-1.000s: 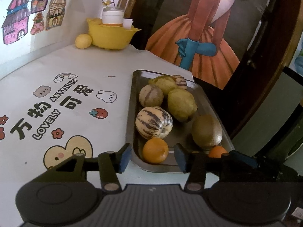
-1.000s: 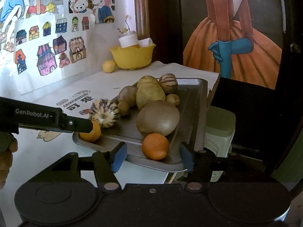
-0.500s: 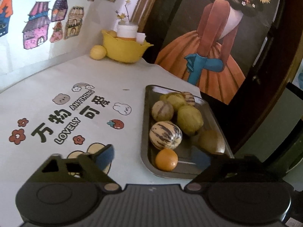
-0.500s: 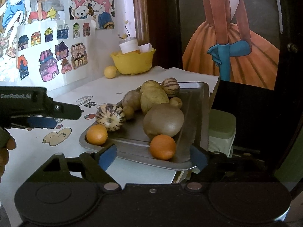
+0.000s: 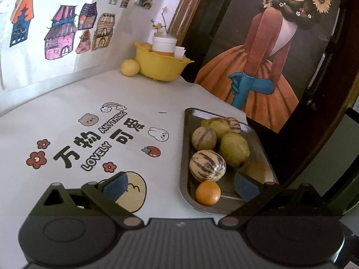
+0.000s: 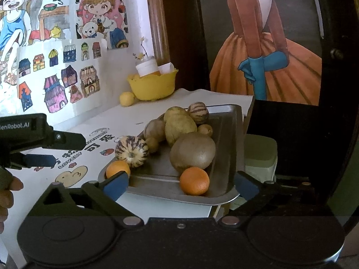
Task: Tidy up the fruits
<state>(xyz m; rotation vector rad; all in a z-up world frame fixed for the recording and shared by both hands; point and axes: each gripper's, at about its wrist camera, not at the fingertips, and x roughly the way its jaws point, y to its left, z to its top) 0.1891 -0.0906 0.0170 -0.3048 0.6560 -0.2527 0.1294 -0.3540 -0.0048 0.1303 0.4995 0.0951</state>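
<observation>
A grey metal tray (image 5: pixel 184 157) at the table's right edge holds several fruits: a striped melon (image 5: pixel 207 165), yellow-green lemons (image 5: pixel 234 149), a big brown fruit (image 6: pixel 192 152) and two oranges. My left gripper (image 5: pixel 180 187) hovers before the tray's near end. Its jaws are opening, with the left orange (image 5: pixel 207 192) in line between them, untouched. My right gripper (image 6: pixel 181 186) faces the tray's near rim (image 6: pixel 239 139). Its jaws are opening too, and the right orange (image 6: pixel 194 181) lies free between the fingers. The left gripper (image 6: pixel 67 149) shows at the left of the right wrist view.
A yellow bowl (image 5: pixel 161 67) with a white jar stands at the back, a loose lemon (image 5: pixel 130 67) beside it. The printed tablecloth (image 5: pixel 89 134) spreads left of the tray. Past the table's right edge sits a pale green bin (image 6: pixel 260 154). A person's hand (image 6: pixel 6 192) holds the left gripper.
Both grippers' jaws have spread wide. The left gripper has drawn back and up from the tray. Both oranges stay on the tray.
</observation>
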